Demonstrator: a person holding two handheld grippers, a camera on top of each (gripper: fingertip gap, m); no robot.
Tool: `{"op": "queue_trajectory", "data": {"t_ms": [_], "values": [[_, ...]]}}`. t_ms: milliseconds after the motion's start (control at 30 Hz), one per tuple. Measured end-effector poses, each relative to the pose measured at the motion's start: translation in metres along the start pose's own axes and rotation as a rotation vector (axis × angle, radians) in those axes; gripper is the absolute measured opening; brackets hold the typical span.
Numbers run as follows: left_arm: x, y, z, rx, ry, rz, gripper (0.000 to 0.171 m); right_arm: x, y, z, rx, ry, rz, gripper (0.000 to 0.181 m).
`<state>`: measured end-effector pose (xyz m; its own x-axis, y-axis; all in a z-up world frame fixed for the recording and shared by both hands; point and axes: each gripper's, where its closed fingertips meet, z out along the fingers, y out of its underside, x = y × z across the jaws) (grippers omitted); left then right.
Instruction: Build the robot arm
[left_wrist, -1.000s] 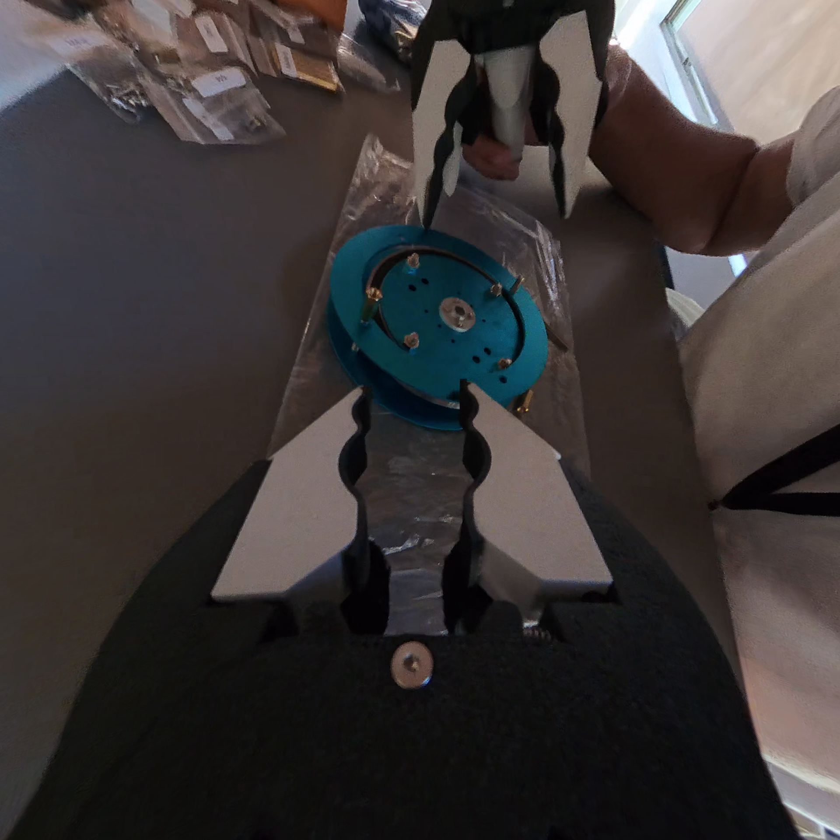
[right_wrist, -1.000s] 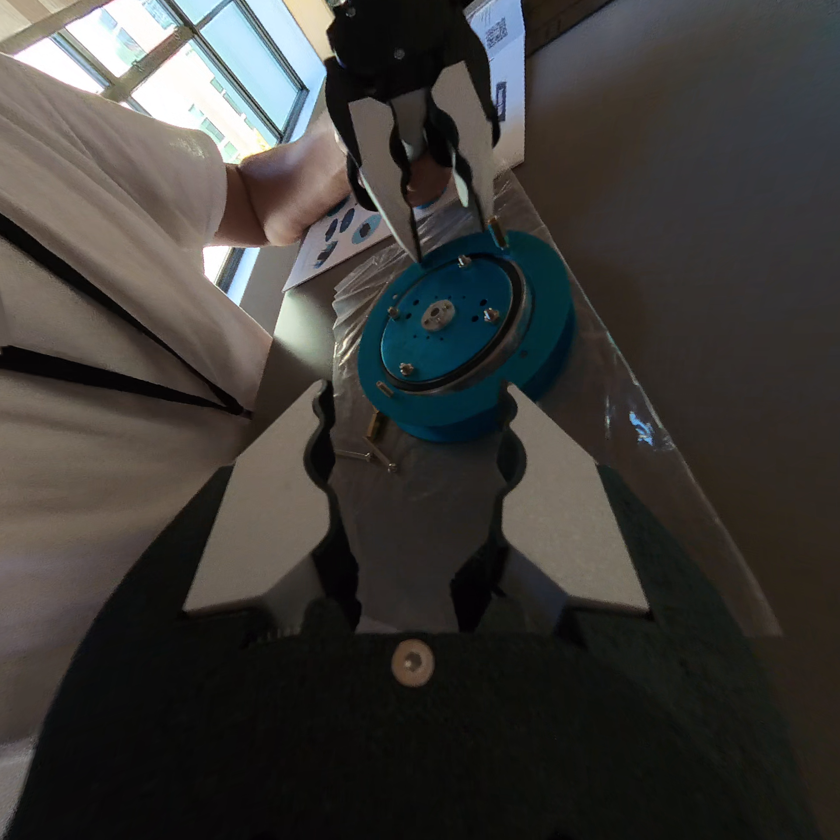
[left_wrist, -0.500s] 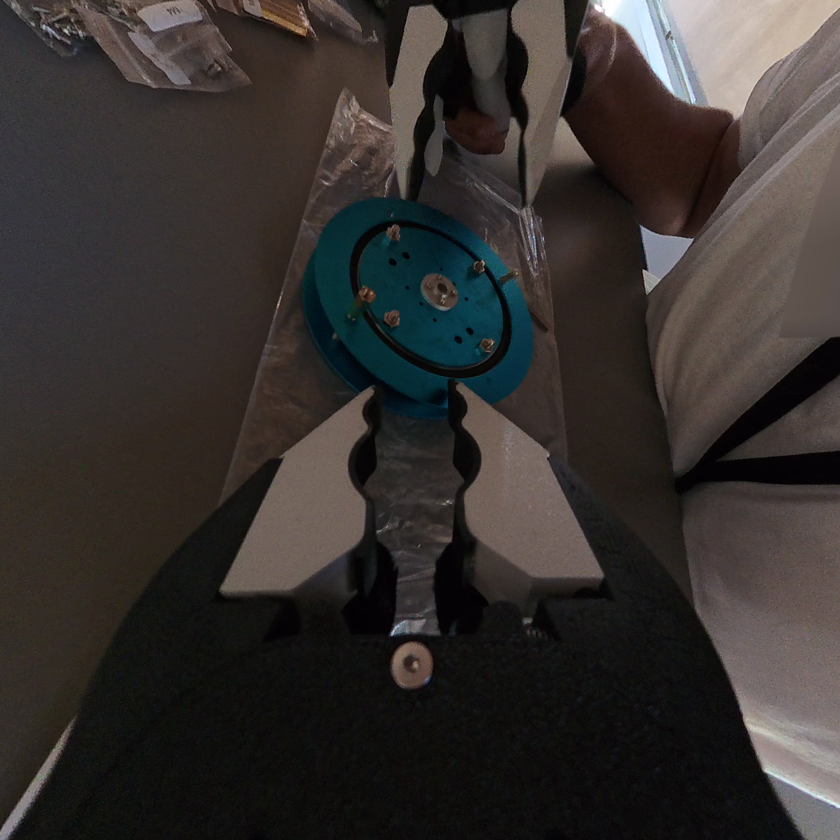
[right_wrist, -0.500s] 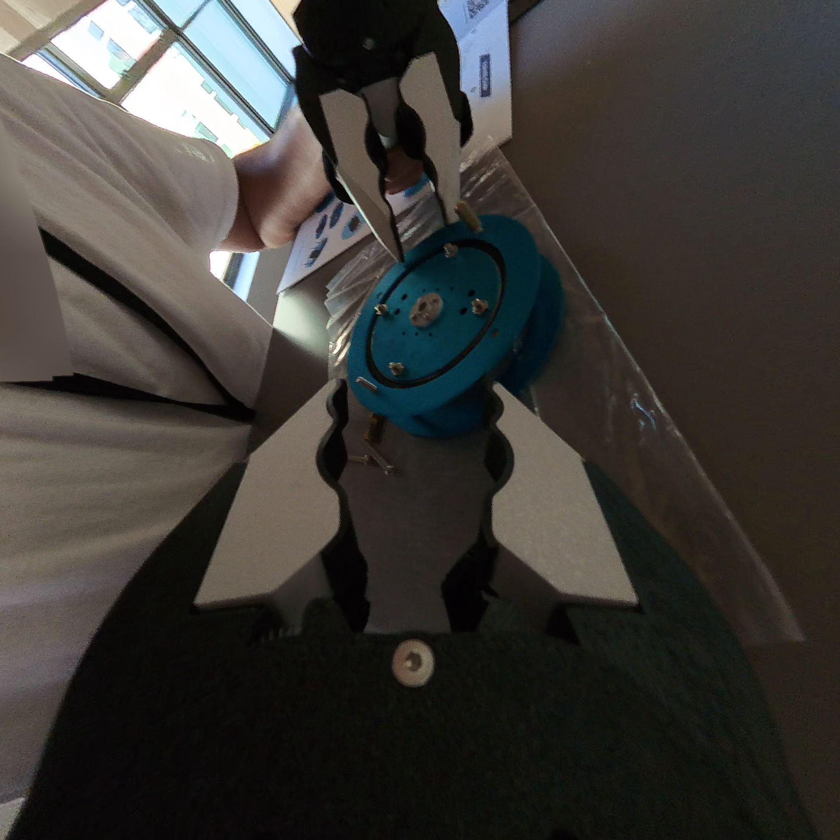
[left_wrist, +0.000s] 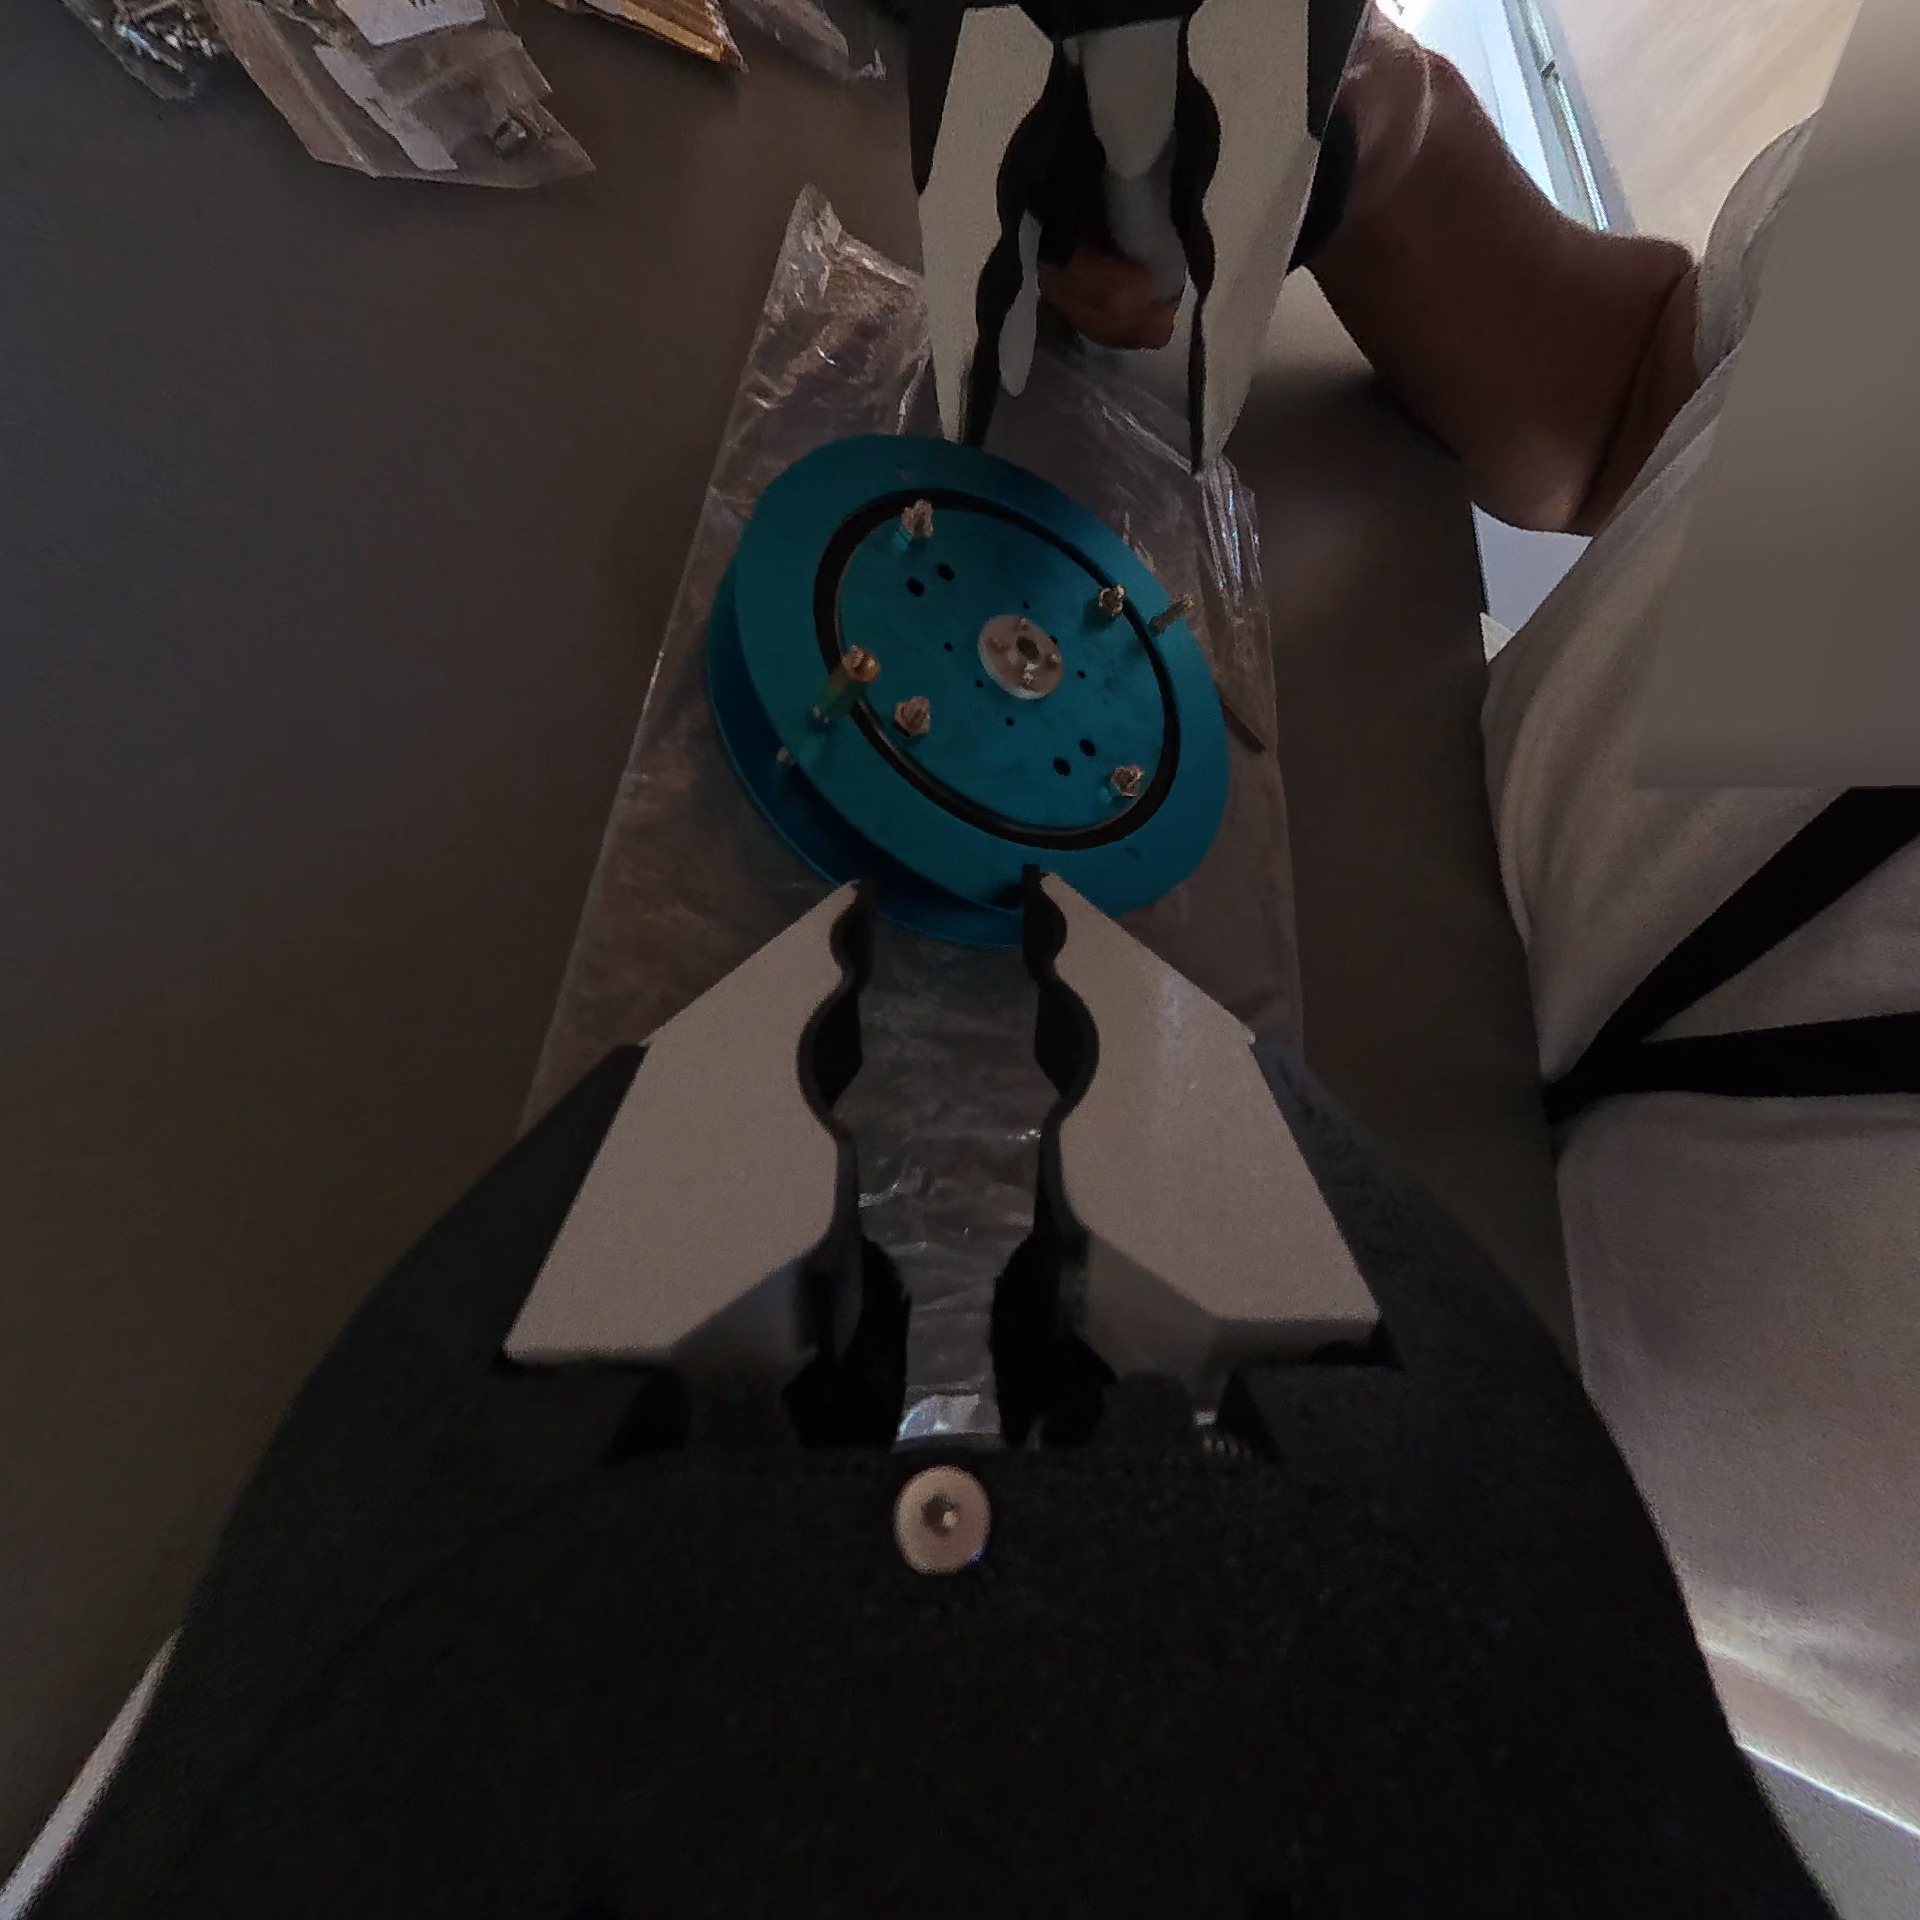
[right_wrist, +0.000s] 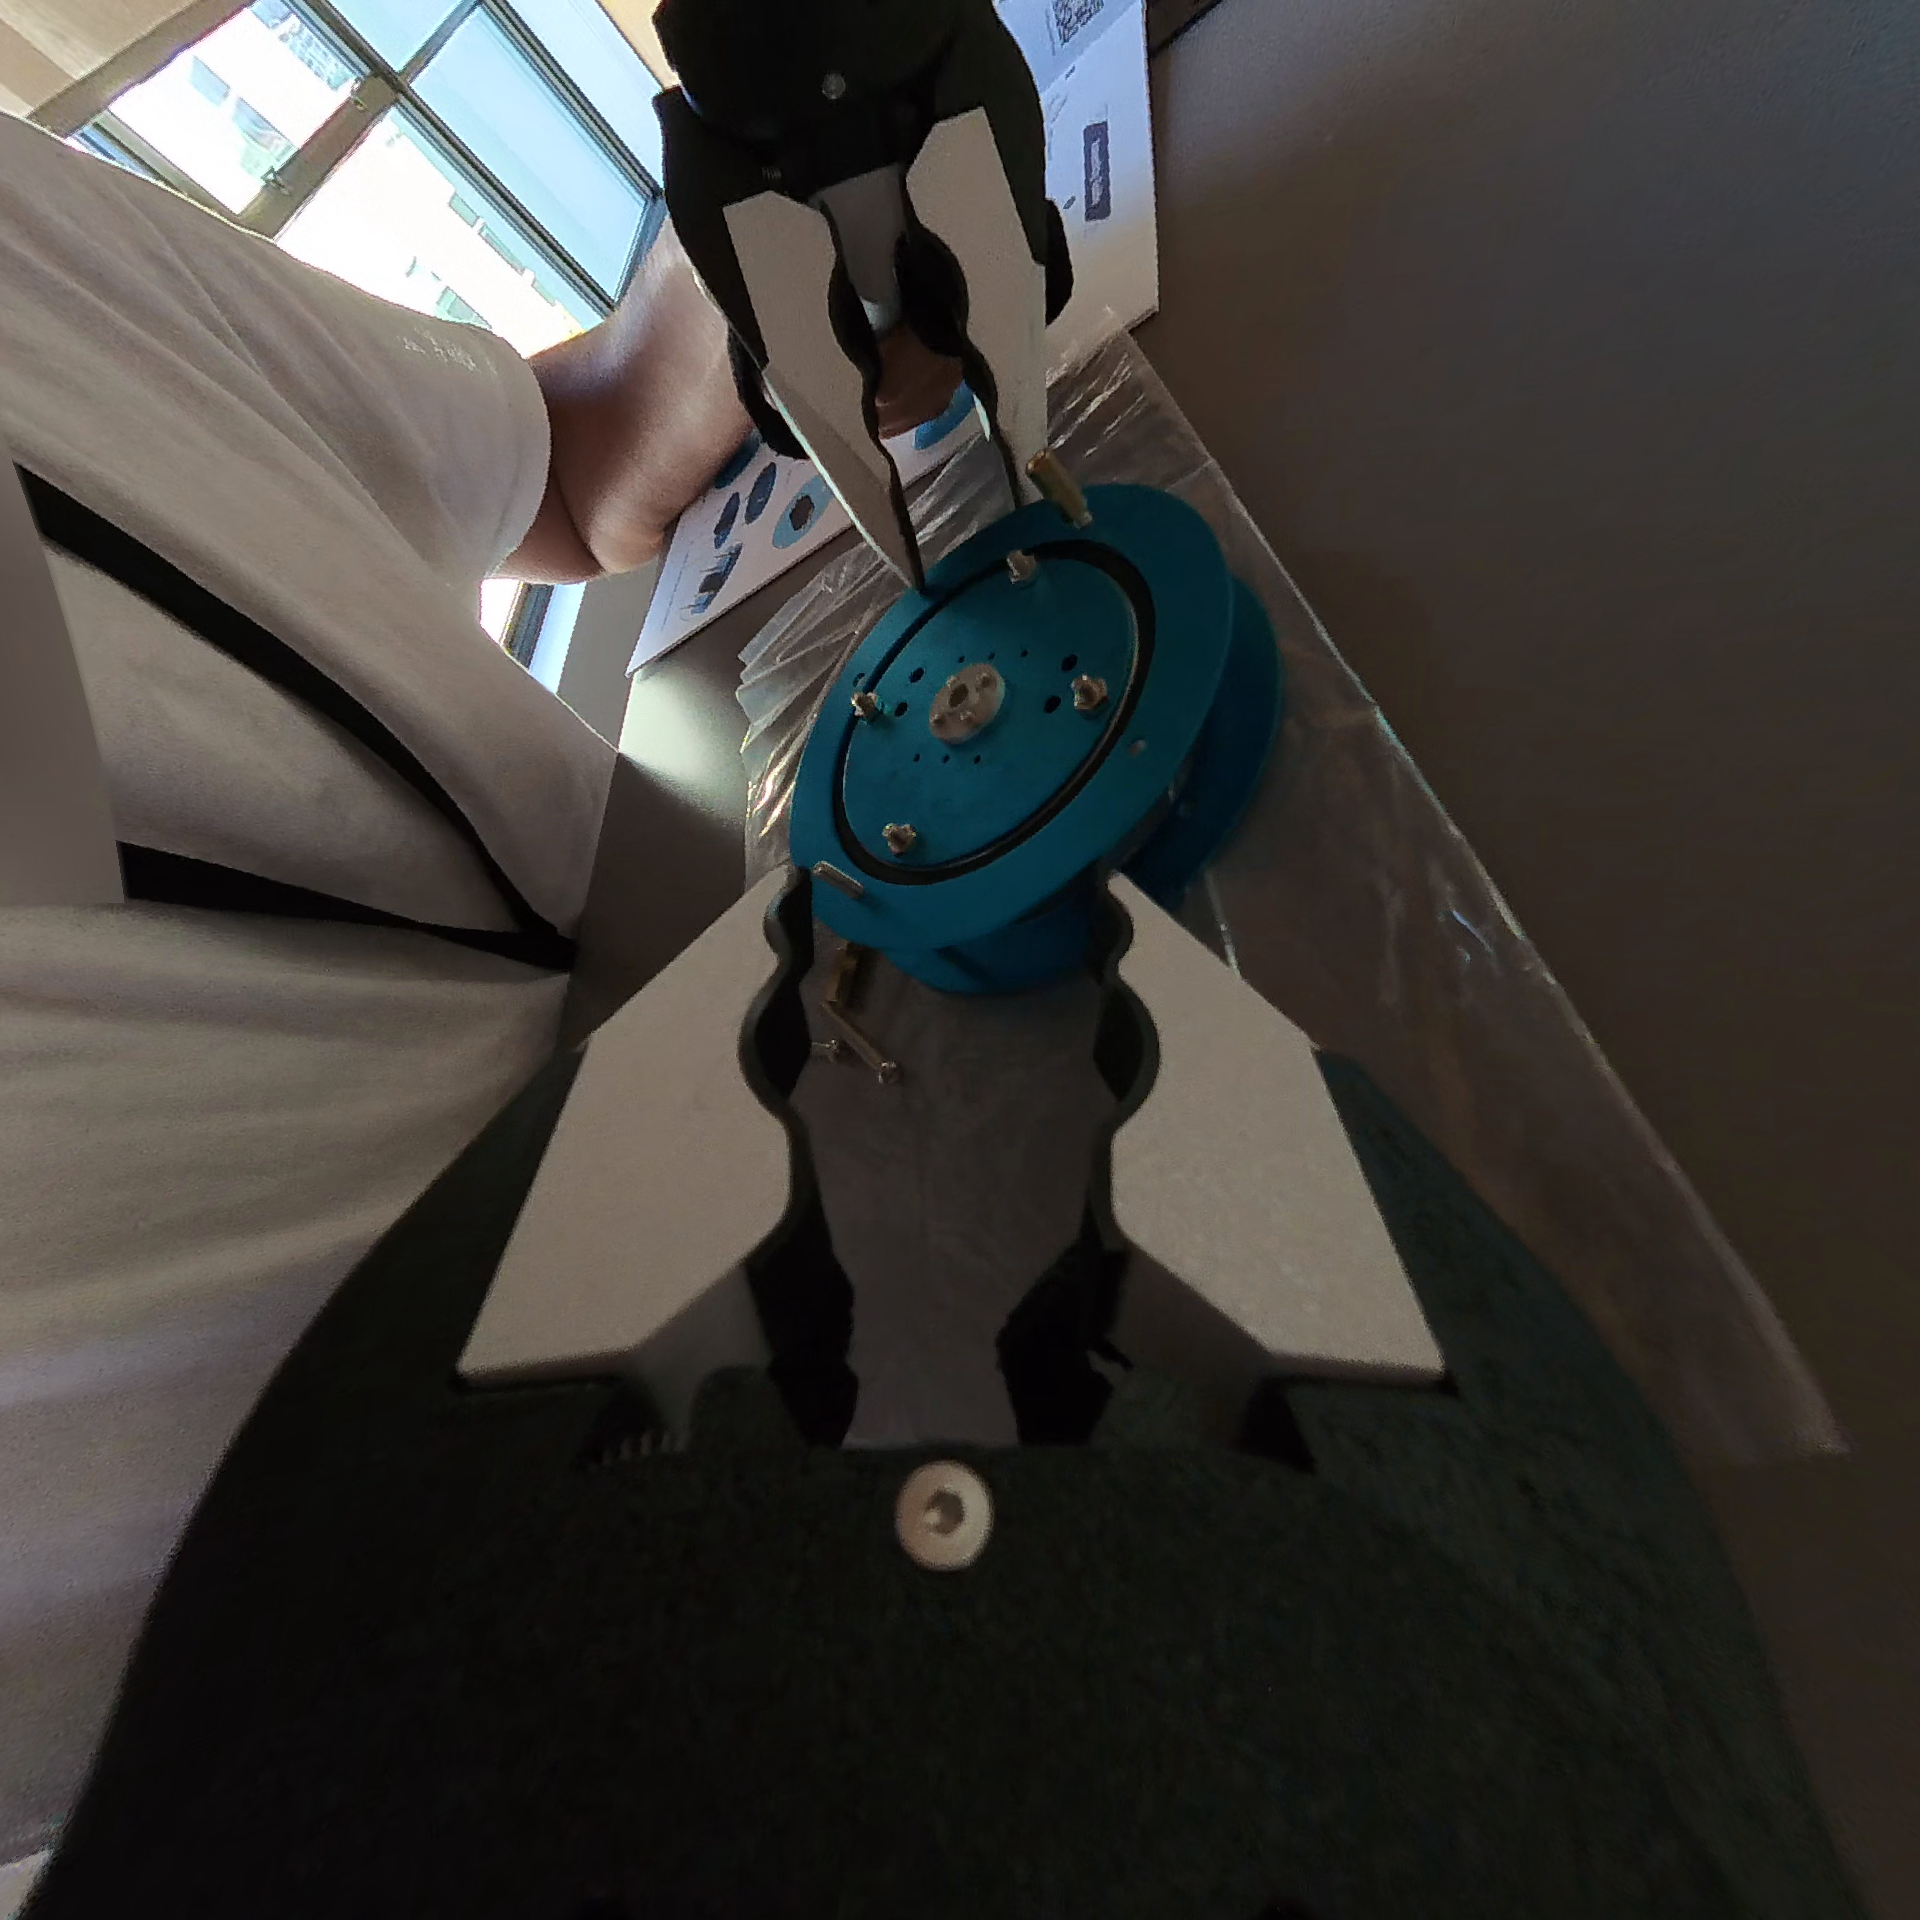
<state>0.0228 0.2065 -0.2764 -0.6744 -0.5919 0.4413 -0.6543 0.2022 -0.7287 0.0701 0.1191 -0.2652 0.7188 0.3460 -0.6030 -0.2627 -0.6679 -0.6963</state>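
Since a second ago the top disc (left_wrist: 997, 686) has tipped up off the lower disc (left_wrist: 764, 764); before, the 2 lay nearly flat together, and now its far edge stands raised and the whole plate leans toward the person. Both grippers have also come in closer to it.

Going left to right in the left wrist view: parts bags (left_wrist: 416, 94) lie at the top left on the table (left_wrist: 260, 623), well apart from the work. Next comes the clear bag (left_wrist: 831, 312) spread under the discs. Our left gripper (left_wrist: 940, 883) sits at the near rim with both tips touching the blue edge; its jaws stand a narrow way apart, and we cannot tell whether they pinch the rim or only rest on it. Opposite, our right gripper (right_wrist: 940, 888) has its jaws parted wider, tips against the rim on its side, nothing clenched that we can see. Loose screws (right_wrist: 852, 1044) lie between its fingers on the plastic.

We judge the disc stiff anodised metal, moderately heavy, slick on its face; the rim is the place to take it, clear of the 5 brass standoffs and the black ring.

Both grippers point down at a slant, facing each other across the disc, forearms bare beyond white sleeves.
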Motion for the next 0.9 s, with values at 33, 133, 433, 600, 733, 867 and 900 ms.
{"op": "queue_trajectory", "data": {"t_ms": [33, 133, 433, 600, 733, 867, 900], "values": [[0.001, 0.0, -0.001, 0.002, 0.007, -0.003, 0.028, 0.001, 0.001, -0.001, -0.005, 0.008, 0.0, 0.052], [0.0, -0.002, -0.003, 0.02, 0.031, -0.027, 0.028, 0.002, 0.006, -0.009, -0.042, 0.025, -0.005, 0.047], [0.005, 0.005, 0.003, -0.02, 0.068, -0.042, 0.035, -0.003, 0.024, 0.003, -0.17, 0.09, -0.109, 0.072], [0.005, 0.006, 0.002, -0.026, 0.07, -0.04, 0.036, -0.006, 0.02, 0.01, -0.142, 0.058, -0.106, 0.073], [0.004, 0.007, 0.001, -0.03, 0.062, -0.033, 0.037, -0.008, 0.02, 0.011, -0.134, 0.034, -0.09, 0.073], [0.002, 0.007, -0.001, -0.028, 0.048, -0.026, 0.037, -0.003, 0.019, 0.006, -0.139, 0.073, -0.098, 0.071], [0.002, 0.006, -0.001, -0.021, 0.045, -0.025, 0.037, -0.002, 0.018, 0.005, -0.133, 0.079, -0.098, 0.071]]}}
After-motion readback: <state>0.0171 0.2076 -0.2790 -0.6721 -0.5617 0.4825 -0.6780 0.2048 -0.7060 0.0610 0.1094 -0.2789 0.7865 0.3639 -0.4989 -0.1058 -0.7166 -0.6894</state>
